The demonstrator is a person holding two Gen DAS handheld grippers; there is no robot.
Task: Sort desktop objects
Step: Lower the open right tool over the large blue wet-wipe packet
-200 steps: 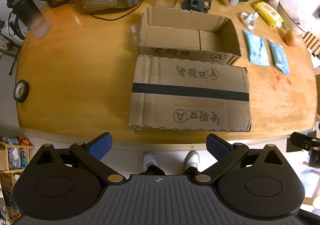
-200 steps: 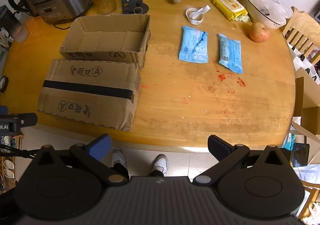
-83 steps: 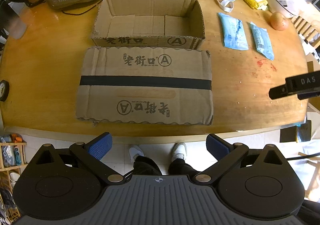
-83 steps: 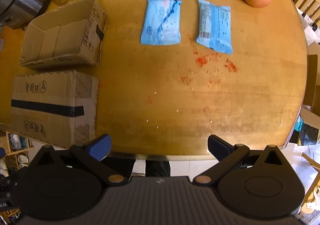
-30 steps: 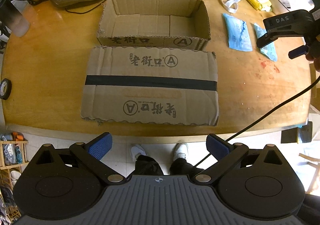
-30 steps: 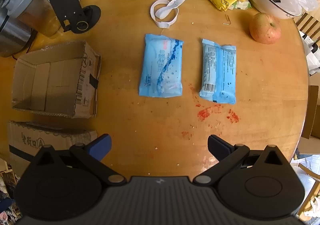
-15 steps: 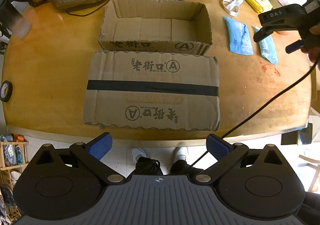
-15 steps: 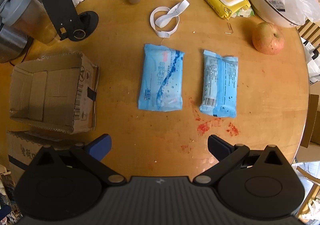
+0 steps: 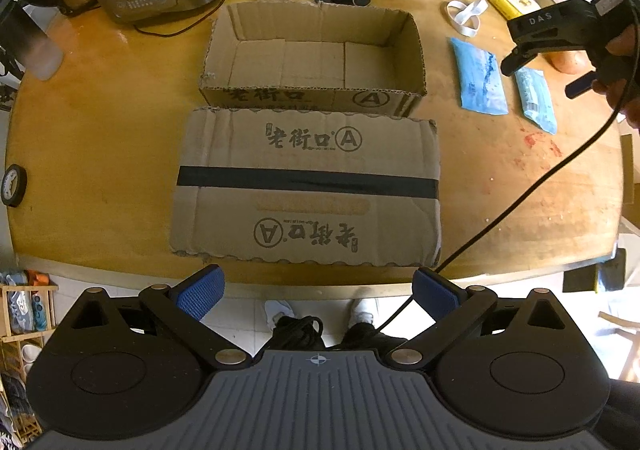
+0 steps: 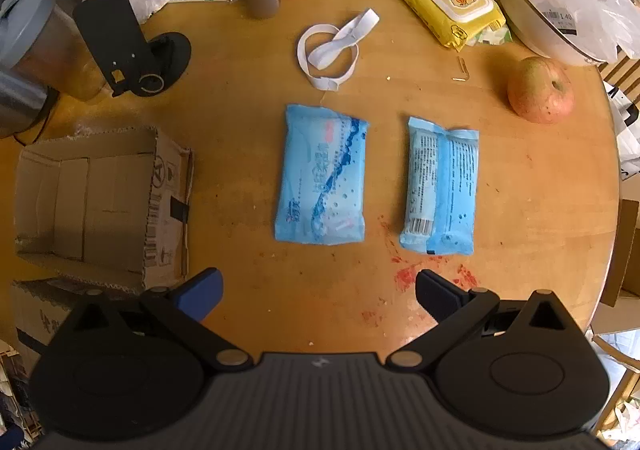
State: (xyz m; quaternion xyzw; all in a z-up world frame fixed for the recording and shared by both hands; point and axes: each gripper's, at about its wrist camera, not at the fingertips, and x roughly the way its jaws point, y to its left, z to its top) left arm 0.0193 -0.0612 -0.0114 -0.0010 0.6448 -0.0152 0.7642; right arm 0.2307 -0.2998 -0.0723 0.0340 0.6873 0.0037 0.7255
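Right now the right tongs (image 10: 318, 290) hang spread wide and empty above the wooden surface (image 10: 540, 210), just short of two blue tissue packs that lie flat side by side, near each other but not touching: the left blue pack (image 10: 322, 174) with the wave print face up, and the right blue pack (image 10: 440, 186) showing its barcode side. The open cardboard box (image 10: 100, 198) sits off to the left with nothing in it, and looks like the likely place for them. The left tongs (image 9: 318, 290) are likewise released and holding nothing, hanging off the near edge of the surface in front of the closed taped carton (image 9: 308, 186), which lies just in front of the open box. To do this pickup well, I would choose the left pack, since it lies closer to the box and nearly on the midline of the tongs. Come down with one finger on each long side so the grip crosses the narrow width, and keep the fingers low enough to catch the body of the pack rather than its crimped end seal. The pack looks soft and slippery, so close firmly but without crushing, and lift straight before swinging left. Keep clear of the white elastic band (image 10: 332, 46) beyond the pack's far end, and clear the box's ragged right wall before letting go.
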